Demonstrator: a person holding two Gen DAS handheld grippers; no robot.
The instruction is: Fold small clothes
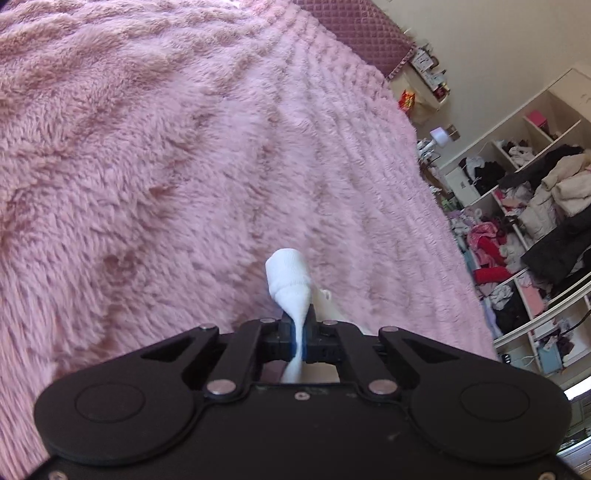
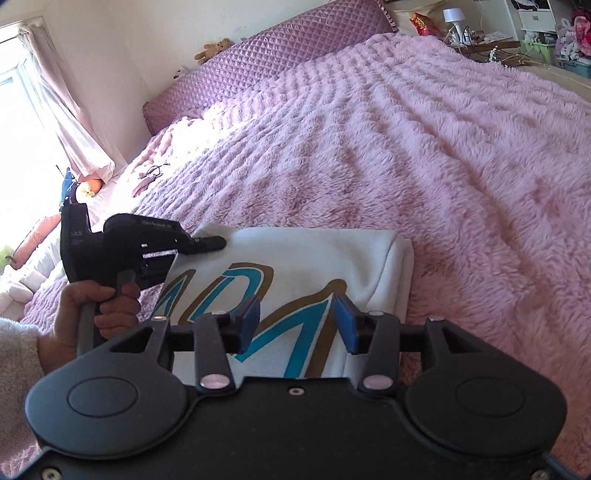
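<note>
A white garment [image 2: 295, 266] with teal and brown lettering lies folded on the pink fluffy blanket [image 2: 443, 166]. My left gripper [image 1: 298, 338] is shut on a white bunched part of the garment [image 1: 290, 282], which sticks out past its fingers. In the right wrist view the left gripper [image 2: 212, 243] sits at the garment's far left corner, held by a hand. My right gripper [image 2: 295, 321] is open and empty, hovering just above the garment's near edge, with blue pads [image 2: 345, 325] apart.
A purple quilted headboard [image 2: 277, 62] runs along the far side of the bed. Open shelves [image 1: 535, 229] piled with clothes stand beside the bed. A nightstand with a small white lamp [image 2: 453, 16] is at the far corner. A window with a curtain [image 2: 55, 103] is at left.
</note>
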